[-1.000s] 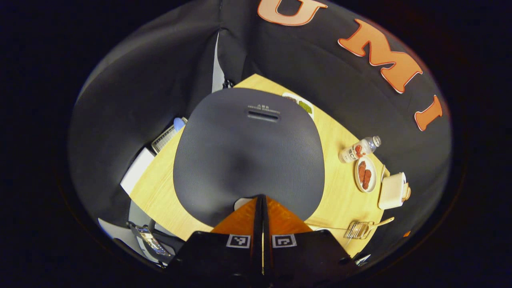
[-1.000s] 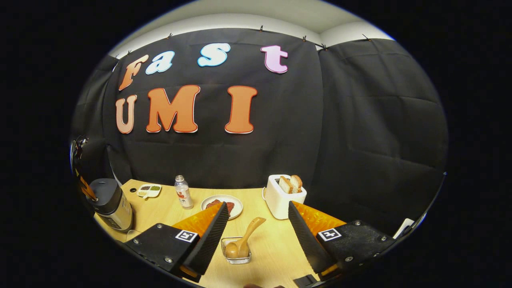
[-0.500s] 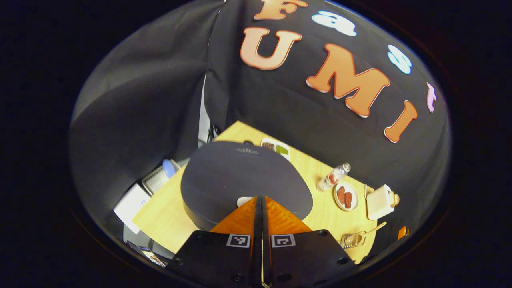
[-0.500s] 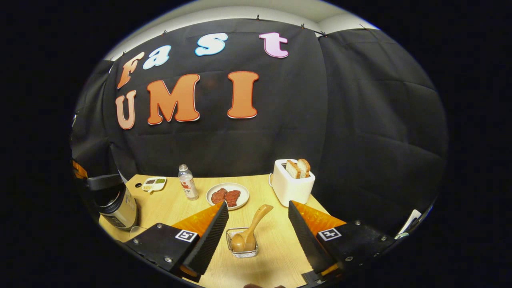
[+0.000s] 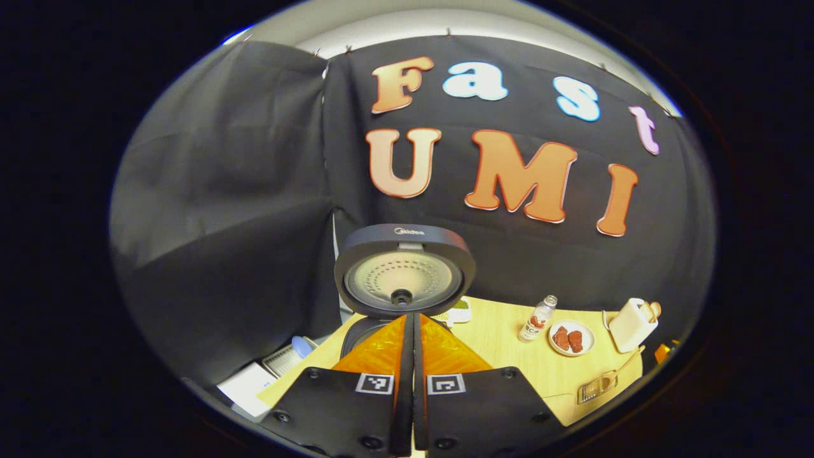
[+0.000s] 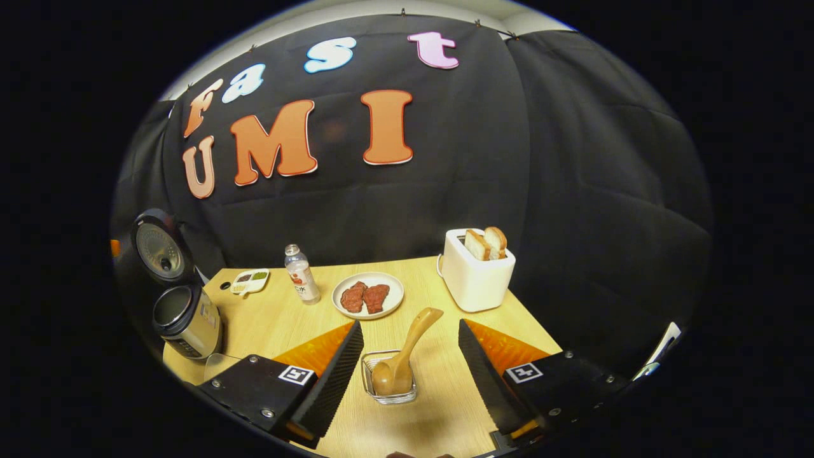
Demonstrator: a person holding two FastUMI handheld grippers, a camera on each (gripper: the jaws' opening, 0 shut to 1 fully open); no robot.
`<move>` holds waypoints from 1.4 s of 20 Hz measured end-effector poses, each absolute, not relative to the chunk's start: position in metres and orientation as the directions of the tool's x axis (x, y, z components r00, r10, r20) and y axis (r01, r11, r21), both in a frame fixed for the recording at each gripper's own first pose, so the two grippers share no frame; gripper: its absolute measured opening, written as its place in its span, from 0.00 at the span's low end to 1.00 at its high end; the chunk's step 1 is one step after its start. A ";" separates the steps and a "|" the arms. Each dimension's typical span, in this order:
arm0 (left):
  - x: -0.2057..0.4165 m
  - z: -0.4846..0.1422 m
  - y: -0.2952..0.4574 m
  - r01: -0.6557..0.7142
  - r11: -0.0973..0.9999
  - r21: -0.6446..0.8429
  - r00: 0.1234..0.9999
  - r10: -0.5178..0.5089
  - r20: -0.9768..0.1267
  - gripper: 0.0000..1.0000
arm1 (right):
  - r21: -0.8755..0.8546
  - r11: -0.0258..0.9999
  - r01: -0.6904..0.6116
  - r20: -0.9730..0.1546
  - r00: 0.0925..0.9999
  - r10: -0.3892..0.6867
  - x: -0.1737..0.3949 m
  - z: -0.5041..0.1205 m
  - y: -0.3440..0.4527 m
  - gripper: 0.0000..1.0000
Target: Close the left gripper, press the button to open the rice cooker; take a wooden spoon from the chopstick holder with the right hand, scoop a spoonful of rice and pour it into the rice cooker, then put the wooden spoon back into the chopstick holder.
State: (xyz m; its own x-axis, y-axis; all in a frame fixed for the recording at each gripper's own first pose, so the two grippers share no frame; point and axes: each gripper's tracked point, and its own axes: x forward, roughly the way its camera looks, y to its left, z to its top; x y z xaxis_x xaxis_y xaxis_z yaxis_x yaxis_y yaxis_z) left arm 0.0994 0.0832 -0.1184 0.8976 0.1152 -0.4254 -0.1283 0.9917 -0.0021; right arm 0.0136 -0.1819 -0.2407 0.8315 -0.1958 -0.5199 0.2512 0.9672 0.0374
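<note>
The rice cooker (image 6: 186, 321) stands at the table's left end with its lid (image 6: 159, 245) swung up and the pot showing. In the left gripper view the raised lid (image 5: 404, 270) faces me, its inner plate visible, just past my left gripper (image 5: 412, 316), whose fingers are shut with nothing between them. The wooden spoon (image 6: 407, 350) leans bowl-down in the clear chopstick holder (image 6: 389, 381). My right gripper (image 6: 409, 326) stands open over it, one finger on each side of the spoon, not touching. The holder (image 5: 598, 385) also sits at the table's near right corner.
A white toaster (image 6: 478, 270) with bread stands at the back right. Left of it along the back are a plate of meat (image 6: 367, 296), a small bottle (image 6: 301, 275) and a sauce dish (image 6: 249, 281). A clear glass (image 6: 219, 364) sits in front of the cooker.
The cooker's lid has sprung up from shut to fully open. My left gripper has drawn back and tilted up, still shut. My right gripper has moved closer over the spoon holder.
</note>
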 end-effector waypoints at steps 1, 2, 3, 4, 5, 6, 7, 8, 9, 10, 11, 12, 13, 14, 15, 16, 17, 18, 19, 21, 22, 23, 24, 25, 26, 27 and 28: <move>0.091 -0.114 0.072 -0.107 0.994 0.008 0.908 0.100 -0.407 0.10 | 0.046 0.967 0.249 -0.542 0.820 -0.185 0.018 -0.251 -0.183 0.94; 0.084 -0.108 0.063 -0.091 0.996 0.017 0.917 0.091 -0.387 0.16 | 0.050 0.969 0.241 -0.566 0.806 -0.171 0.019 -0.263 -0.185 0.94; 0.077 -0.104 0.054 -0.077 0.997 0.022 0.924 0.080 -0.373 0.37 | 0.057 0.971 0.233 -0.587 0.794 -0.156 0.022 -0.273 -0.185 0.94; 0.069 -0.103 0.045 -0.065 0.998 0.026 0.929 0.070 -0.364 0.44 | 0.066 0.972 0.227 -0.611 0.779 -0.140 0.028 -0.284 -0.186 0.94; 0.063 -0.102 0.037 -0.057 0.998 0.035 0.932 0.066 -0.357 0.49 | 0.081 0.971 0.224 -0.631 0.766 -0.124 0.035 -0.294 -0.187 0.94; 0.057 -0.103 0.035 -0.059 0.997 0.054 0.932 0.075 -0.354 0.55 | 0.091 0.970 0.224 -0.659 0.745 -0.110 0.041 -0.308 -0.186 0.94; 0.051 -0.102 0.032 -0.066 0.995 0.074 0.932 0.088 -0.351 0.65 | 0.107 0.969 0.225 -0.680 0.727 -0.093 0.048 -0.319 -0.186 0.94; 0.045 -0.102 0.030 -0.075 0.993 0.094 0.931 0.103 -0.350 0.75 | 0.119 0.967 0.224 -0.703 0.707 -0.077 0.054 -0.329 -0.186 0.94; 0.040 -0.101 0.029 -0.084 0.990 0.110 0.930 0.118 -0.348 0.75 | 0.134 0.966 0.223 -0.719 0.692 -0.060 0.056 -0.338 -0.187 0.94; 0.035 -0.101 0.026 -0.092 0.989 0.118 0.928 0.128 -0.351 0.75 | 0.144 0.965 0.220 -0.735 0.677 -0.045 0.061 -0.347 -0.187 0.93; 0.030 -0.102 0.024 -0.101 0.987 0.123 0.924 0.139 -0.355 0.75 | 0.156 0.963 0.218 -0.744 0.667 -0.031 0.065 -0.356 -0.187 0.92; 0.023 -0.103 0.027 -0.115 0.986 0.124 0.921 0.152 -0.360 0.75 | 0.170 0.961 0.218 -0.749 0.663 -0.018 0.071 -0.362 -0.186 0.87; 0.019 -0.106 0.028 -0.129 0.983 0.130 0.914 0.169 -0.369 0.75 | 0.191 0.957 0.219 -0.749 0.662 -0.002 0.077 -0.367 -0.185 0.85; 0.015 -0.109 0.029 -0.147 0.980 0.136 0.908 0.189 -0.374 0.75 | 0.212 0.950 0.227 -0.754 0.657 0.011 0.083 -0.373 -0.184 0.80; 0.011 -0.111 0.029 -0.161 0.977 0.140 0.902 0.203 -0.381 0.75 | 0.235 0.943 0.235 -0.758 0.652 0.027 0.086 -0.378 -0.185 0.77; 0.009 -0.112 0.029 -0.174 0.974 0.143 0.898 0.217 -0.384 0.75 | 0.254 0.935 0.247 -0.760 0.649 0.035 0.090 -0.383 -0.186 0.70; 0.007 -0.111 0.027 -0.181 0.973 0.145 0.895 0.224 -0.386 0.75 | 0.271 0.928 0.256 -0.765 0.643 0.046 0.092 -0.389 -0.186 0.67; 0.004 -0.112 0.023 -0.185 0.972 0.148 0.893 0.229 -0.388 0.75 | 0.287 0.919 0.270 -0.764 0.643 0.050 0.095 -0.393 -0.187 0.58; 0.003 -0.112 0.021 -0.184 0.971 0.153 0.891 0.231 -0.392 0.75 | 0.302 0.911 0.282 -0.758 0.651 0.050 0.099 -0.394 -0.188 0.52; 0.004 -0.112 0.016 -0.183 0.969 0.165 0.888 0.235 -0.394 0.75 | 0.353 0.890 0.290 -0.742 0.665 0.077 0.100 -0.393 -0.183 0.34; 0.005 -0.113 0.012 -0.181 0.969 0.169 0.888 0.235 -0.395 0.75 | 0.357 0.887 0.292 -0.736 0.673 0.075 0.100 -0.394 -0.183 0.24; 0.006 -0.113 0.009 -0.178 0.969 0.174 0.888 0.234 -0.395 0.75 | 0.362 0.886 0.290 -0.729 0.680 0.076 0.095 -0.392 -0.185 0.23; 0.005 -0.112 0.006 -0.175 0.968 0.179 0.891 0.233 -0.390 0.83 | 0.375 0.879 0.294 -0.721 0.689 0.077 0.091 -0.389 -0.185 0.22; 0.007 -0.112 0.002 -0.168 0.969 0.181 0.893 0.228 -0.388 0.79 | 0.388 0.873 0.296 -0.713 0.697 0.081 0.085 -0.385 -0.185 0.21; 0.008 -0.115 -0.003 -0.162 0.970 0.181 0.895 0.222 -0.388 0.75 | 0.397 0.868 0.297 -0.702 0.707 0.079 0.080 -0.383 -0.185 0.20; 0.008 -0.117 -0.007 -0.156 0.972 0.177 0.895 0.215 -0.391 0.75 | 0.403 0.865 0.299 -0.692 0.718 0.074 0.076 -0.381 -0.186 0.20; 0.008 -0.119 -0.008 -0.153 0.973 0.171 0.894 0.210 -0.395 0.75 | 0.408 0.861 0.304 -0.686 0.724 0.069 0.070 -0.380 -0.186 0.20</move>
